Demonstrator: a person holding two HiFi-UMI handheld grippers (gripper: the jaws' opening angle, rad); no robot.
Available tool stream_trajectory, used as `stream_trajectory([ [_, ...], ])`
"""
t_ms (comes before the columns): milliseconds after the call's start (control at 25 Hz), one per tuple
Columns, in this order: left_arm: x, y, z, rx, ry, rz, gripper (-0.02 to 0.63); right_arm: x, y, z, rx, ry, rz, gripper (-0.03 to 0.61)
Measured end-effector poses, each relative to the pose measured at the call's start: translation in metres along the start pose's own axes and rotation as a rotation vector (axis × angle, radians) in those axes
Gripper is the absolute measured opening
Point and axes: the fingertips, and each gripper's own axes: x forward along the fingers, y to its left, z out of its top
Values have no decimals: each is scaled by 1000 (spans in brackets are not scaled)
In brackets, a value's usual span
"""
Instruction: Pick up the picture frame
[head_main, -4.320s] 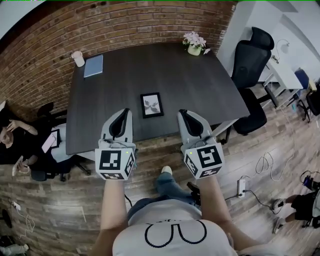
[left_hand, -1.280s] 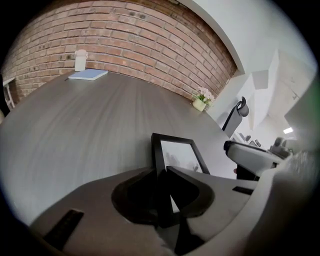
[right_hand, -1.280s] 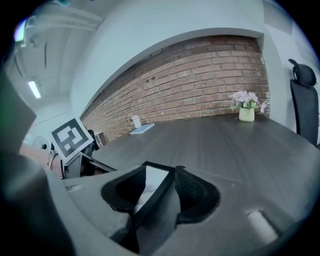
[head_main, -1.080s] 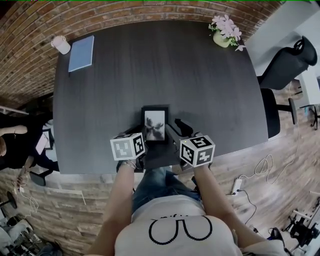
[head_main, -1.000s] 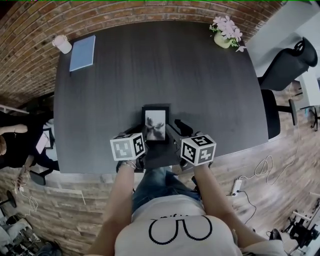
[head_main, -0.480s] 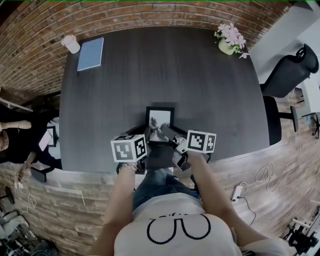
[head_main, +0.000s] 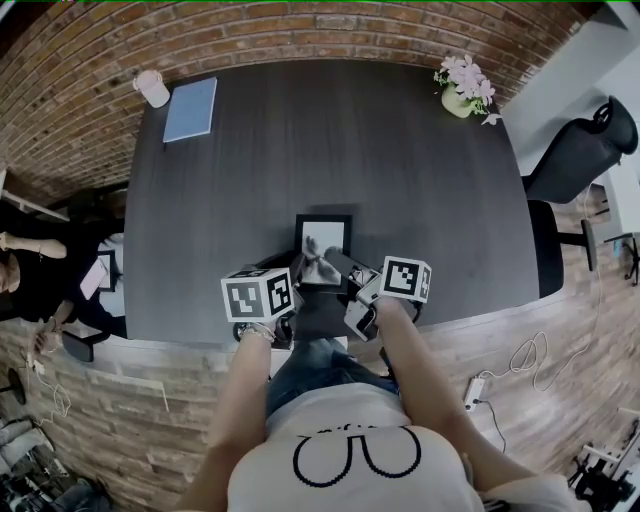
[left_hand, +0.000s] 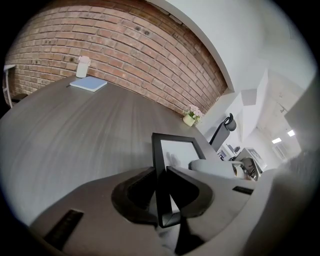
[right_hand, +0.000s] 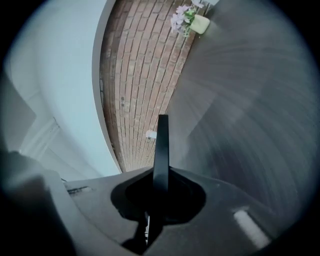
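The black picture frame (head_main: 322, 238) with a pale print lies near the front edge of the dark table (head_main: 400, 170), its near end lifted a little. My left gripper (head_main: 298, 270) is shut on the frame's near left edge. In the left gripper view the frame (left_hand: 179, 150) stands clamped between the jaws of the left gripper (left_hand: 161, 176). My right gripper (head_main: 336, 263) comes in from the right, rolled on its side. Its jaws are closing on the frame's near right part. In the right gripper view the frame's edge (right_hand: 161, 142) sits between the pads of the right gripper (right_hand: 161, 179).
A blue notebook (head_main: 190, 108) and a white cup (head_main: 152, 88) sit at the table's far left corner, a flower pot (head_main: 462, 90) at the far right. A black office chair (head_main: 585, 150) stands to the right. A seated person (head_main: 30, 285) is at the left.
My right gripper has rolled over and swung left onto the frame, and its jaws have closed on the frame's edge. My left gripper has kept its hold and risen slightly.
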Motion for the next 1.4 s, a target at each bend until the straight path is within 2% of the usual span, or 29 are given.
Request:
stream_trajectory([
  [200,-3,0,1,13,11,-2,71,1,6,-2,-30,7,-4,12],
  [320,-7,1,10,36,-19,22,81,1,11,-2,-49,10,2,12],
  [480,-13,-3,20,46,-51,12,112,0,16,0,-84,12,-3,12],
  [760,-27,-9,43,63,-113,4,114,-7,38,16,-178,-25,2,12],
  [880,-32,-13,53,72,-141,-7,114,-12,51,29,-239,-57,0,12],
  [1080,-45,-16,76,125,-203,28,114,-21,78,47,-382,-100,-3,12],
  [1280,-63,-27,105,186,-311,23,114,-31,108,66,-561,-152,-40,12],
  [1400,-75,-32,120,248,-370,49,111,-37,128,75,-658,-189,-59,11],
])
